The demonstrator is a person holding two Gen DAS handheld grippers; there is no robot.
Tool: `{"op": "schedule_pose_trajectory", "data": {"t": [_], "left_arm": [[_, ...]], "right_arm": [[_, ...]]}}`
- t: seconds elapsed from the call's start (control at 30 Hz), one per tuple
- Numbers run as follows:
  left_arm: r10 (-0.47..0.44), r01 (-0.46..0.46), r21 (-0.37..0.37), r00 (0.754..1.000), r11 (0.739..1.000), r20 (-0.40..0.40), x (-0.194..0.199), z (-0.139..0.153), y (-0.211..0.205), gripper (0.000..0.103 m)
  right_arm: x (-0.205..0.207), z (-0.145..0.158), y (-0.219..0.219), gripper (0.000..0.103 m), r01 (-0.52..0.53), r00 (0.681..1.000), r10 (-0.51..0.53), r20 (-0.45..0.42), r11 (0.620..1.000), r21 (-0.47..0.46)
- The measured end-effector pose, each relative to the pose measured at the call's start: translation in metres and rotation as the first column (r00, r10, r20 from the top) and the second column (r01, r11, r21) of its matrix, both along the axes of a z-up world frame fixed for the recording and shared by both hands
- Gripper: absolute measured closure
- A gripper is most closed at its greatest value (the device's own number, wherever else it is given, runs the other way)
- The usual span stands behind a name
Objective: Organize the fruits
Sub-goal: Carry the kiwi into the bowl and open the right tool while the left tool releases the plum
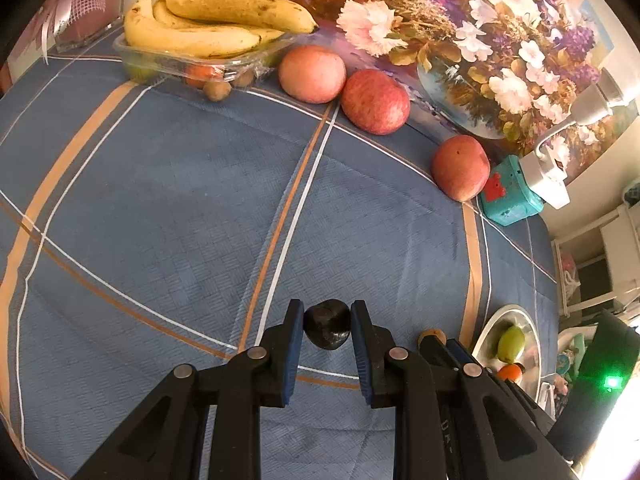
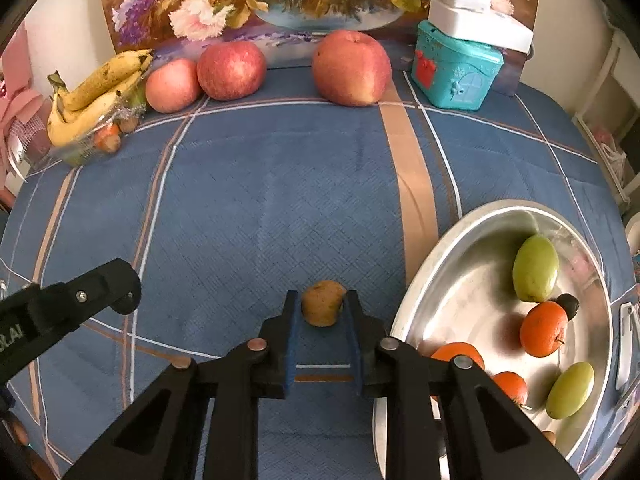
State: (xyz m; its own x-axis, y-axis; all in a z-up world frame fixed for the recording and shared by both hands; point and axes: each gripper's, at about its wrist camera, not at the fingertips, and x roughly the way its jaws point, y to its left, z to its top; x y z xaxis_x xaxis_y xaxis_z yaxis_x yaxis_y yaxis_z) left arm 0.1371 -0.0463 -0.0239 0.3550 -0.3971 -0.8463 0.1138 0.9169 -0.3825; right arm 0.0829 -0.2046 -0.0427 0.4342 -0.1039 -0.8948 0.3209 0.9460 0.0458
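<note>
My left gripper [image 1: 327, 322] is shut on a small dark, nearly black fruit [image 1: 327, 330] and holds it above the blue checked cloth. My right gripper [image 2: 322, 305] is shut on a small brown fruit [image 2: 322, 303], just left of the silver tray [image 2: 424, 280]. The tray holds green fruits [image 2: 535, 267], oranges [image 2: 543, 329] and a small dark fruit [image 2: 569, 305]. The tray also shows in the left wrist view [image 1: 490, 332]. Three red apples [image 2: 351, 67] line the back edge. Bananas [image 1: 208, 20] lie on a clear plastic container [image 1: 160, 60] with small fruits.
A teal house-shaped box [image 2: 454, 66] with a white device [image 2: 476, 16] on it stands at the back right. A flower painting [image 1: 460, 32] leans along the back. The left gripper's body [image 2: 68, 304] shows at the left of the right wrist view.
</note>
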Motion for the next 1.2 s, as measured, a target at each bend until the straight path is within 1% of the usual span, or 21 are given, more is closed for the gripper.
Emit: {"op": "schedule_pose_trajectory", "data": {"t": [0.33,0.43,0.53,0.6,0.63,0.67,0.7,0.8,0.93,1.0,1.03,1.1,1.2], "left_arm": [[-0.007,0.007,-0.004,0.999,1.0,0.04,-0.006,0.016,-0.004,0.077],[-0.014,0.015,-0.01,0.999,1.0,0.035,-0.005,0.014,-0.006,0.076],[-0.03,0.031,-0.013,0.999,0.999,0.031,-0.001,0.006,-0.01,0.075],[-0.037,0.037,-0.001,0.999,0.999,0.022,0.002,-0.001,-0.012,0.069],[-0.038,0.038,0.016,0.999,0.999,0.023,0.004,-0.005,-0.013,0.055],[-0.04,0.04,0.025,0.999,0.999,0.027,0.005,-0.007,-0.014,0.045],[-0.042,0.041,0.026,0.999,0.999,0.03,0.006,-0.009,-0.015,0.044],[-0.058,0.057,0.049,0.998,0.997,0.021,0.009,-0.018,-0.021,0.044],[-0.095,0.096,0.094,0.995,0.991,-0.017,0.008,-0.035,-0.034,0.046],[-0.092,0.092,0.133,0.996,0.987,-0.01,0.005,-0.036,-0.037,0.058],[-0.098,0.098,0.138,0.995,0.985,-0.009,0.005,-0.034,-0.038,0.072],[-0.1,0.101,0.112,0.995,0.989,-0.014,0.003,-0.031,-0.039,0.076],[-0.102,0.101,0.108,0.995,0.989,0.006,0.0,-0.02,-0.042,0.077]], "right_arm": [[-0.005,0.016,0.005,0.081,-0.04,0.998,0.039,0.041,0.999,0.019],[-0.009,0.024,0.001,0.081,-0.037,0.997,0.034,0.067,0.998,0.046],[-0.014,0.028,-0.004,0.081,-0.026,0.997,0.022,0.076,0.998,0.054],[-0.015,0.029,-0.008,0.081,-0.024,0.997,0.019,0.08,0.998,0.061],[-0.015,0.029,-0.008,0.081,-0.021,0.997,0.016,0.081,0.998,0.064],[-0.016,0.028,-0.01,0.081,-0.02,0.997,0.014,0.082,0.997,0.072],[-0.016,0.027,-0.011,0.081,-0.02,0.997,0.014,0.081,0.997,0.078],[-0.017,0.024,-0.013,0.081,-0.021,0.997,0.013,0.079,0.995,0.098],[-0.017,0.02,-0.018,0.081,-0.009,0.997,0.0,0.074,0.993,0.115],[-0.018,0.019,-0.022,0.081,0.0,0.997,-0.009,0.072,0.993,0.122],[-0.019,0.019,-0.024,0.081,0.003,0.997,-0.012,0.071,0.992,0.123],[-0.02,0.02,-0.026,0.081,0.008,0.997,-0.017,0.074,0.992,0.127],[-0.023,0.025,-0.028,0.081,0.012,0.996,-0.023,0.086,0.991,0.132]]}}
